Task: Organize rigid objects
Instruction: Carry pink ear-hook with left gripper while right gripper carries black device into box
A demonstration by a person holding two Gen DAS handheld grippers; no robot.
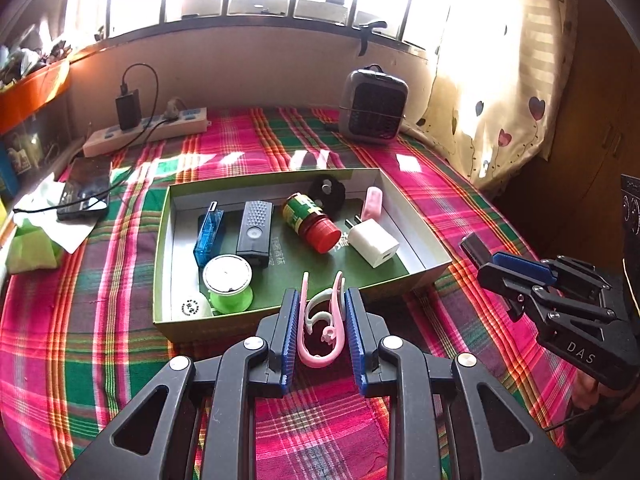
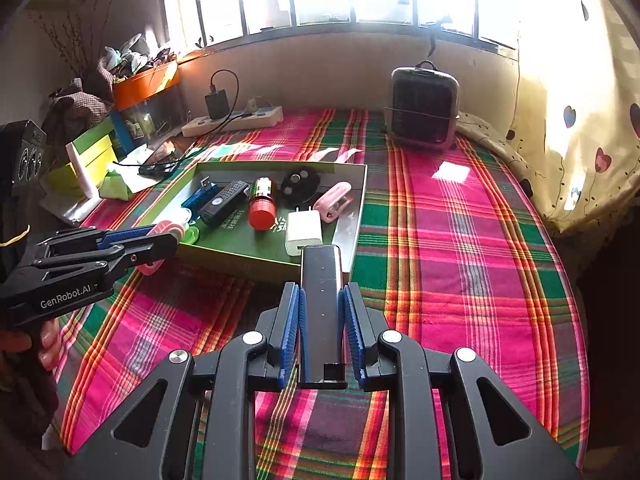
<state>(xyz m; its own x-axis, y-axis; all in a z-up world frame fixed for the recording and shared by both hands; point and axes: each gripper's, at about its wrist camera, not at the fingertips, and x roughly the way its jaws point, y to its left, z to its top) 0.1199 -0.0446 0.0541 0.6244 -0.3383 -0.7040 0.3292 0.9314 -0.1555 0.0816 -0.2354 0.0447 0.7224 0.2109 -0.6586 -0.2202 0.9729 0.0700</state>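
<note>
Left wrist view: left hand-held gripper (image 1: 322, 326) clenched on pink clip (image 1: 320, 320), long axis forward; open box (image 1: 424, 258) just ahead.

Right wrist view: right hand-held gripper (image 2: 322, 326) clenched on dark bar (image 2: 322, 304), pointing forward; box (image 2: 356, 224) just ahead-left, equally near.

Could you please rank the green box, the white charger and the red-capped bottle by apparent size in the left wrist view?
1. green box, clearly largest.
2. and 3. red-capped bottle and white charger: these look alike, so I would not rank them.
</note>
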